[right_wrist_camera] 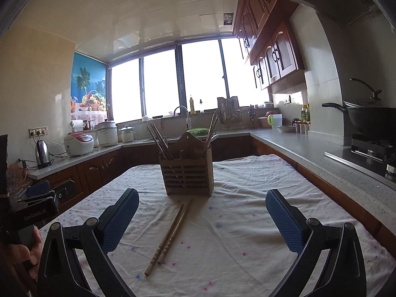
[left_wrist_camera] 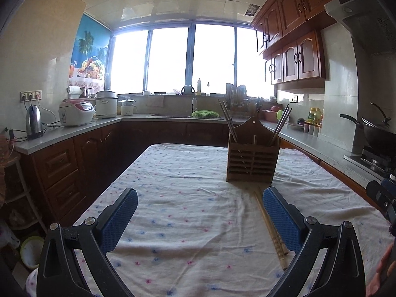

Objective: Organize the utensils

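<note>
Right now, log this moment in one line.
left gripper: jaws open, empty | right gripper: same | bamboo chopstick pair: on cloth | slatted wooden holder: upright

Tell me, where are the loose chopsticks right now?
The pair of chopsticks lies flat on the tablecloth, just in front of the wooden utensil holder. In the right wrist view it lies between the open fingers, nearer the left one.

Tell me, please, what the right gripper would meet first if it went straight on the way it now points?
Probably the chopsticks lying on the tablecloth between the right gripper's open jaws, then the wooden holder behind them; depth is unclear.
</note>
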{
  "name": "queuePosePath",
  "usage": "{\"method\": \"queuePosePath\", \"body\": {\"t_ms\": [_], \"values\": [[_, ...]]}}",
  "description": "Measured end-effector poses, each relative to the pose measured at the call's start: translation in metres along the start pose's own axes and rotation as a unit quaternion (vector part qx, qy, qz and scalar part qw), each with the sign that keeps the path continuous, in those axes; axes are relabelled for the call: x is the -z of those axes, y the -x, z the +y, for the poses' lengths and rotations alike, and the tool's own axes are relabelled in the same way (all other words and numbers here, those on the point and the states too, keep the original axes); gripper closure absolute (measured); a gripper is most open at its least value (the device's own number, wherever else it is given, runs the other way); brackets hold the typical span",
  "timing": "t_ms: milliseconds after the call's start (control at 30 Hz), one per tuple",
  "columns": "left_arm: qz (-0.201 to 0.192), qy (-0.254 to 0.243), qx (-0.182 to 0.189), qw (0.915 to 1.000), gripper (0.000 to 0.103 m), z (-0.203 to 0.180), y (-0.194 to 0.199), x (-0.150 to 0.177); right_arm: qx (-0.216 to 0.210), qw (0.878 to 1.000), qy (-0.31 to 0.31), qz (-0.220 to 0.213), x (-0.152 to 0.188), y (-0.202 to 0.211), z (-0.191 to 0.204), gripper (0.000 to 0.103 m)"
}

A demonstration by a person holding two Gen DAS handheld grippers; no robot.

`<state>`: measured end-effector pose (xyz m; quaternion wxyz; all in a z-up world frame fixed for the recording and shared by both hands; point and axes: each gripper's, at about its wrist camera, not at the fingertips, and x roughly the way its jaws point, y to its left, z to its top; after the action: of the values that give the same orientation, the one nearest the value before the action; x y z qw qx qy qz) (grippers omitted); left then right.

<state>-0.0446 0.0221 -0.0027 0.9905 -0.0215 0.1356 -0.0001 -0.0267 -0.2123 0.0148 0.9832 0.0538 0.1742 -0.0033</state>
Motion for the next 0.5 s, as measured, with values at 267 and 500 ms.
{"method": "queuePosePath", "body": {"t_ms": [267,500], "values": [[0.012,-0.007,-0.002,0.9999,0.001,-0.001,0.001,0.005,0.000,1.000,0.006,0.008,0.012,0.004,-0.001,0.000],[0.014,-0.009,-0.009,0.9998,0.001,-0.001,0.004,0.007,0.003,1.000,0.003,0.013,0.019,0.006,-0.004,0.000]]}}
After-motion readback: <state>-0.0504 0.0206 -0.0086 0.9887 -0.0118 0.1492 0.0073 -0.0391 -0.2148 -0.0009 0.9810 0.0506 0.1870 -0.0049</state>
